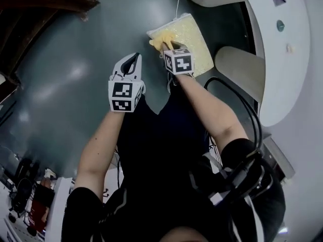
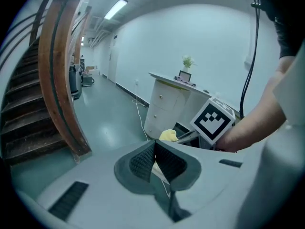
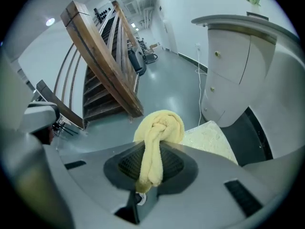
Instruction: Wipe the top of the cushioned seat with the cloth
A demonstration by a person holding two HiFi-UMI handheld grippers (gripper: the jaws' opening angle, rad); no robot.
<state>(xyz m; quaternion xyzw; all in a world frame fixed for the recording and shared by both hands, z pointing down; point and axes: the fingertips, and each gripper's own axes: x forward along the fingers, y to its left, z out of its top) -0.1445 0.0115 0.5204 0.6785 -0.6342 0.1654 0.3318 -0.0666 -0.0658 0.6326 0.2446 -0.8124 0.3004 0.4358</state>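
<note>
Right gripper (image 1: 166, 48) with cloth (image 1: 160, 39) over cushioned seat (image 1: 194, 37) left edge; left gripper (image 1: 132, 63) further left, over floor (image 1: 75, 59); counter (image 1: 282, 59) right.

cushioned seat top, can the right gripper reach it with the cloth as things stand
Probably yes: the right gripper, shut on the cloth, is right by the cushioned seat, with nothing seen between them.

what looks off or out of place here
Only the cloth: it is bunched into a knot-like wad in the right gripper, not spread flat, which looks awkward for wiping the seat. Nothing spilled or damaged shows.
</note>
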